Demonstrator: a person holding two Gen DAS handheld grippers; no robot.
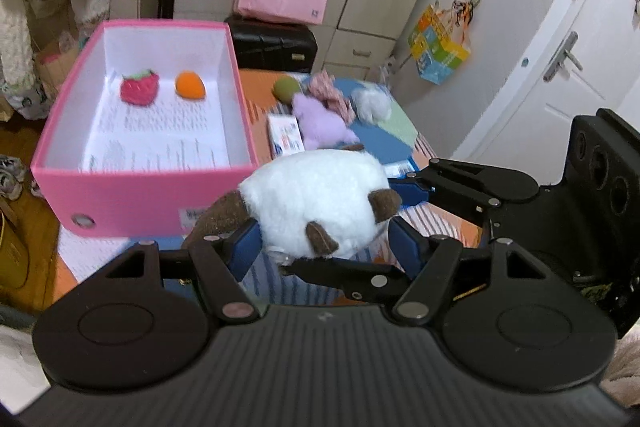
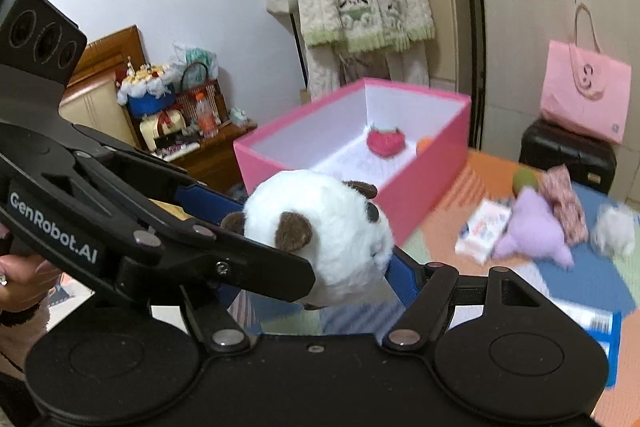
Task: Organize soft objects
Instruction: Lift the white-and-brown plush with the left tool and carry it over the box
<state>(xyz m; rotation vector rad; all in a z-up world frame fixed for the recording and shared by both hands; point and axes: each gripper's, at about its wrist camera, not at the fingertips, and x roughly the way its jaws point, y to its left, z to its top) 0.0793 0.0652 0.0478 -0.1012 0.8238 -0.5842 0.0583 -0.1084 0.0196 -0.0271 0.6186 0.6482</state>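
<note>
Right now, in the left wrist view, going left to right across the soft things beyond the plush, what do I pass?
Strawberry plush → orange plush → green ball → purple plush → white fluffy toy.

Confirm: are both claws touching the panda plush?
Touching. In the left wrist view, the left claw squeezes the panda plush between its blue pads, and the right claw grips the same toy from the right.
</note>
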